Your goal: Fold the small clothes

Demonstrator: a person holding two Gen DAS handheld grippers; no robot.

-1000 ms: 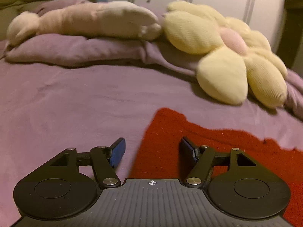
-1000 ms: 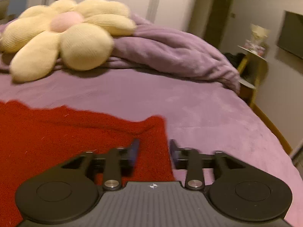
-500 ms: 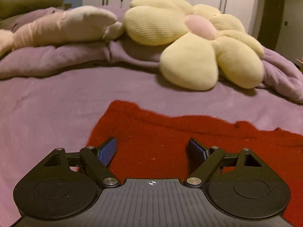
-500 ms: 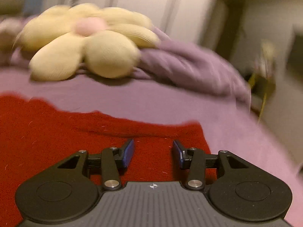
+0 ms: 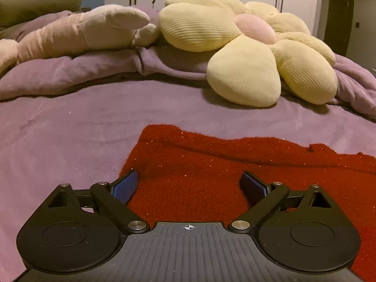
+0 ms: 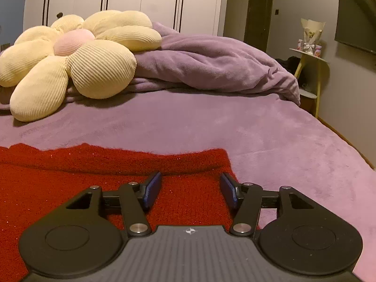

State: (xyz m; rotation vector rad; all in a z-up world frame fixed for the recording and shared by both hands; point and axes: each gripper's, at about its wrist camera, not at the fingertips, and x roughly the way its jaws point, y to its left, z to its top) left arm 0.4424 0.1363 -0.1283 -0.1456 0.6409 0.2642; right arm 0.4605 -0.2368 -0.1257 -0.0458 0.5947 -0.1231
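Red knit garment (image 5: 211, 176) flat on bed (image 5: 70, 129), long axis sideways; left hand-held gripper (image 5: 189, 183) over left corner, right hand-held gripper (image 6: 191, 188) over right corner, both wide open, empty.

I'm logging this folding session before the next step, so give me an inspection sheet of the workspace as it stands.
Surface: purple bedspread, soft, lightly creased.
Job's things: red knit garment spread flat near the cameras; its far edge shows a shallow ridge.
Clutter: yellow flower cushion, pale plush toy and bunched purple blanket at the far end of the bed.
Grippers: left gripper open above the garment's left end; right gripper open above its right end; neither holds cloth.
Cables: nothing seen.
Surroundings: white wardrobe doors, wall screen, yellow side table with small items.
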